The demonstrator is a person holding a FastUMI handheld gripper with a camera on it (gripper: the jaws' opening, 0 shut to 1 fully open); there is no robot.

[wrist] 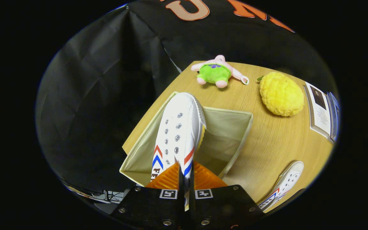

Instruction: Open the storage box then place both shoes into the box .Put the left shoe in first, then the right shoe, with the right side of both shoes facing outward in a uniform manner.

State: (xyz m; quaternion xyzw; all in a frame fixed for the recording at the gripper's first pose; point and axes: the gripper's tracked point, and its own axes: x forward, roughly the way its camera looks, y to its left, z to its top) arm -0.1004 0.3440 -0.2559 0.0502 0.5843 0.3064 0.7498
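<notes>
Gripper view: jaws pinch the white canvas lace-up sneaker (pixel 178 127) over the open beige fabric storage box (pixel 235 134), toe at twelve o'clock. Risk: thin grip may slip, dropping it misaligned.

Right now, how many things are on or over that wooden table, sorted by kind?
White canvas shoes: 2, one pinched in the gripper over the box, one lying on the wooden table
Soft toys: 2, a pink and green plush and a yellow plush fruit
Beige fabric storage box: 1, open
Booklets: 1 stack
Total: 6
</notes>
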